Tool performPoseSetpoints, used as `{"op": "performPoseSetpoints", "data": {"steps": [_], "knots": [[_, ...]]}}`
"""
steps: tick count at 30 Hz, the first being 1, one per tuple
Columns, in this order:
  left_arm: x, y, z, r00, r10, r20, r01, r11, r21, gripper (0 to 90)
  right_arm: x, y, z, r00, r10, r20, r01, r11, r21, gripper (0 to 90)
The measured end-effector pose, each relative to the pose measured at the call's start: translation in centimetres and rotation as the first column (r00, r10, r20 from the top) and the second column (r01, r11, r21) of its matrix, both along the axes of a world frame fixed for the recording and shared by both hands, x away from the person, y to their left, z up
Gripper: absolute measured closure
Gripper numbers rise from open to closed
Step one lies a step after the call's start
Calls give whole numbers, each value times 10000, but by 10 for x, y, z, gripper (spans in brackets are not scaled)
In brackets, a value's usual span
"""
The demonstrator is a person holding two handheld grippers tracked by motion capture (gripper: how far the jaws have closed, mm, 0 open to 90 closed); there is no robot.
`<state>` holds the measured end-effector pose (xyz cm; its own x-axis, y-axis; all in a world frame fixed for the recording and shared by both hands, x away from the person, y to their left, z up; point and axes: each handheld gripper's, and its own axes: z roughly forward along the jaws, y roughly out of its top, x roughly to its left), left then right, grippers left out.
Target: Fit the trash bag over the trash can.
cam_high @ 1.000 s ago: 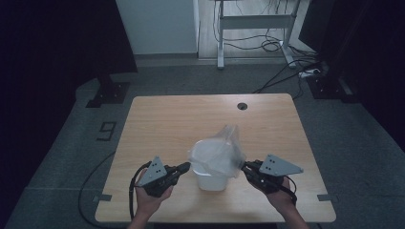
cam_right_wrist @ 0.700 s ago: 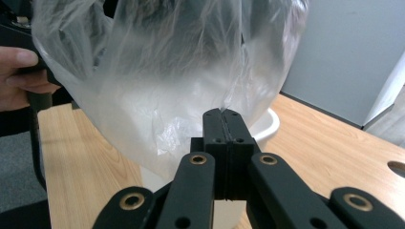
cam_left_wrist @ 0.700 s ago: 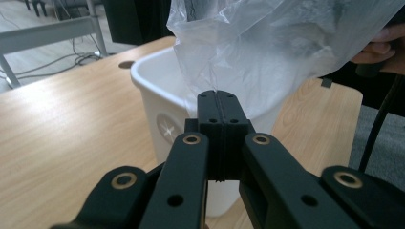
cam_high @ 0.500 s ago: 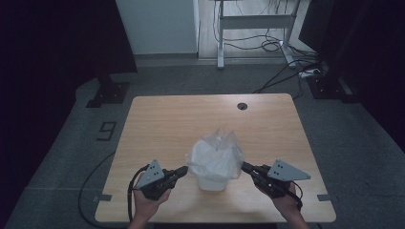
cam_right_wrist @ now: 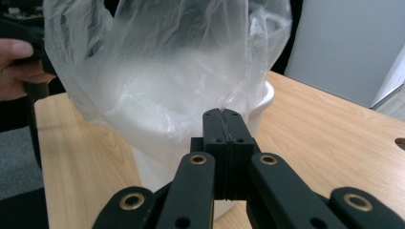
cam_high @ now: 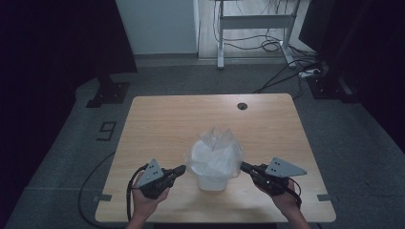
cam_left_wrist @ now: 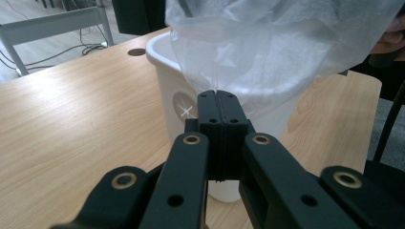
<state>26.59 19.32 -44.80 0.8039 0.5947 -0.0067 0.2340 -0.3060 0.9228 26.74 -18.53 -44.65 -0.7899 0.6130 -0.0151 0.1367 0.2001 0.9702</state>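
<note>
Standing near the front edge of the table, a white bin lined with a clear bag, the film billowing up over the rim and lying between the two grippers. Pinching the bag's edge on the bin's left side, the left gripper, jaws pressed fully together on a thin fold of film at their tips. Pinching the bag's edge on the opposite side, the right gripper, jaws likewise clamped tight on the film, the bin's rim lying just beyond the tips.
</note>
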Motion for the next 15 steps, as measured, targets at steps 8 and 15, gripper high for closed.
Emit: {"op": "performPoseSetpoints", "data": {"steps": [8,15], "knots": [[5,7,-9,9994,145,-307,-144,9999,58,900,0,-7,-9,9991,-121,-395,103,9989,-455,891],[12,12,-19,9977,261,-629,-250,9995,183,900,4,-9,-17,9976,-113,-688,72,9982,-601,891]]}}
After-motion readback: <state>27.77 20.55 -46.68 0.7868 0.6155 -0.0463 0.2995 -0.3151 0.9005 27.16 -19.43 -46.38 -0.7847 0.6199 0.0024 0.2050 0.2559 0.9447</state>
